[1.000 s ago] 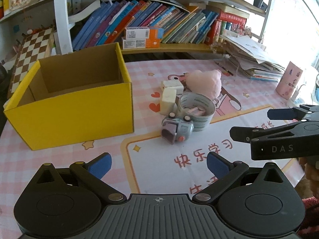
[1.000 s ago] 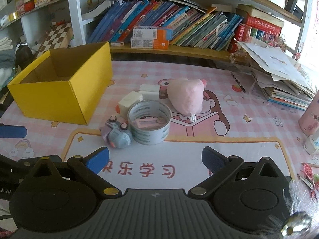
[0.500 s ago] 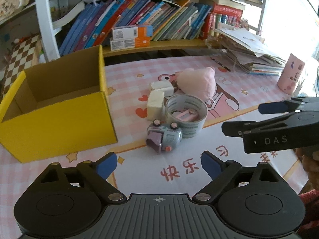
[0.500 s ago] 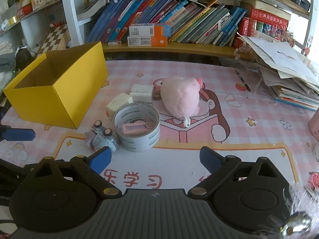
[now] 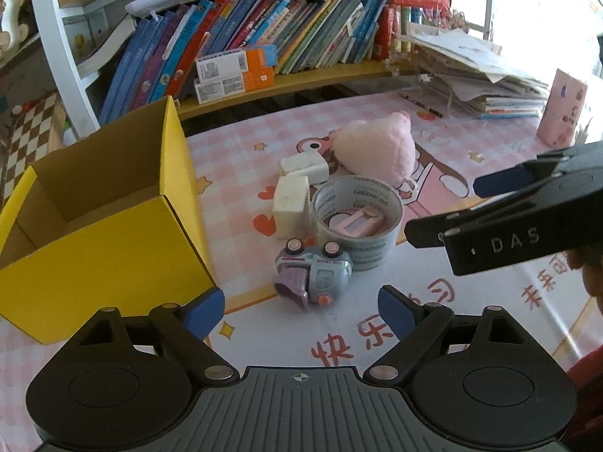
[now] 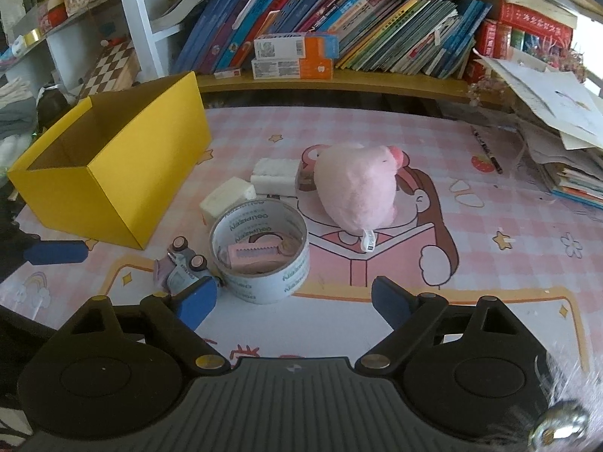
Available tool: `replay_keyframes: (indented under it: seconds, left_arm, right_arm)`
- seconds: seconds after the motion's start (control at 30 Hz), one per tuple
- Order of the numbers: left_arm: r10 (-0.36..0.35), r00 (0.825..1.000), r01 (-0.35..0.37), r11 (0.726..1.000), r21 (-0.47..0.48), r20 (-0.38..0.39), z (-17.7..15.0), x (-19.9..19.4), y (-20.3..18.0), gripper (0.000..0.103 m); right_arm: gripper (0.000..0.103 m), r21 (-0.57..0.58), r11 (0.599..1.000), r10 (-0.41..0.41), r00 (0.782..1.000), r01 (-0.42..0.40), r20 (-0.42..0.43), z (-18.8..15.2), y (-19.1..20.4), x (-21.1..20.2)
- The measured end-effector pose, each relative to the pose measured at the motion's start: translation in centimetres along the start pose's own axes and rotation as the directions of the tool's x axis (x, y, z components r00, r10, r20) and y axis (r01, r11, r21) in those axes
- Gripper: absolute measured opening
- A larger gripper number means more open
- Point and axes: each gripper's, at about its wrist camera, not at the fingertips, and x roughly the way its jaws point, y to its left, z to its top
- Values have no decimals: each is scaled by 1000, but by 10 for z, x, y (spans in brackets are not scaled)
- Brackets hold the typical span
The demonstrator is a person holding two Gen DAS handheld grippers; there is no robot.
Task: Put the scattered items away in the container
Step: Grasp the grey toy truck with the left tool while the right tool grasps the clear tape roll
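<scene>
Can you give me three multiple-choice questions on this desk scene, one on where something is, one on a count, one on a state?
1. Where is the pink sharpener?
A. inside the tape roll
B. in the yellow box
C. on the bookshelf

2. How many white foam blocks lie by the roll?
A. one
B. two
C. four

3. How does the toy car lie?
A. on its wheels
B. tipped over, wheels off the mat
C. inside the box

Answers:
1 A, it sits within the roll's ring.
2 B, one block and another behind it.
3 B, its wheels point up and sideways.
</scene>
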Motion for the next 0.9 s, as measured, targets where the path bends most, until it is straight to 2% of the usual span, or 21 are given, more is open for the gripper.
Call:
replay_keyframes:
  seconds: [0.3,0.7,0.9]
  left_arm:
    - [3,1000,-4,999,49,19,1,11,-7,80]
    - [-1,1000,1,999,39,16,8,33,-3,80]
    - [-8,1000,8,998,67,6,9,43,-4,80]
  right_arm:
    - [85,-14,999,33,999,-33,-22,7,-2,18]
    - [85,-67,995,69,997,-72,-37,18,4,40]
    - [85,-92,993,73,995,-79,-62,22,9,54]
